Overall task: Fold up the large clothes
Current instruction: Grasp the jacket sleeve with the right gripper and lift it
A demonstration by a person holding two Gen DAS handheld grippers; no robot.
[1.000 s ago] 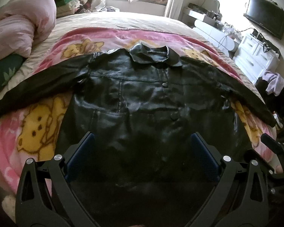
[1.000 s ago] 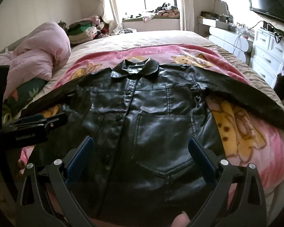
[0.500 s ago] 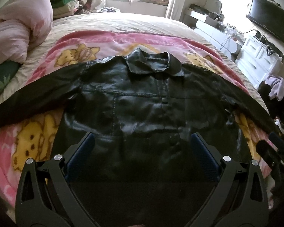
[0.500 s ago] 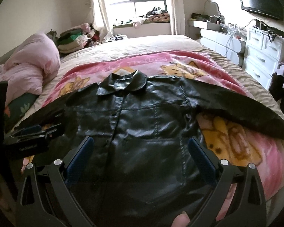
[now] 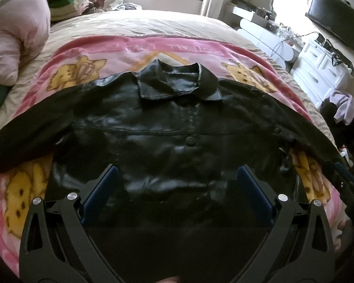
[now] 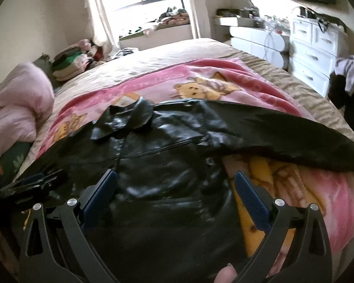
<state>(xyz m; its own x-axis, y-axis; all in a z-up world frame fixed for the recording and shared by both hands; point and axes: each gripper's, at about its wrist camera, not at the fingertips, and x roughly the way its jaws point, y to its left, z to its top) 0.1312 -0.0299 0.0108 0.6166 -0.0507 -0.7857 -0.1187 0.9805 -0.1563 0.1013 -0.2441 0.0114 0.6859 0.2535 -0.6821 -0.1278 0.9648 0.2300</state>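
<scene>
A black leather jacket lies face up on a pink cartoon blanket on the bed, collar at the far end and both sleeves spread out sideways. My left gripper is open and empty above the jacket's lower front. In the right wrist view the jacket fills the middle, its right sleeve stretching to the right. My right gripper is open and empty over the jacket's lower right side. The left gripper shows at the left edge there.
A pink duvet is bunched at the bed's left side. Folded clothes are stacked near the window. White drawers and a wall TV stand to the right. Clothes hang beside the bed's right edge.
Both grippers have moved forward over the jacket towards the collar, still open. The right wrist view has swung rightward, showing more of the right sleeve.
</scene>
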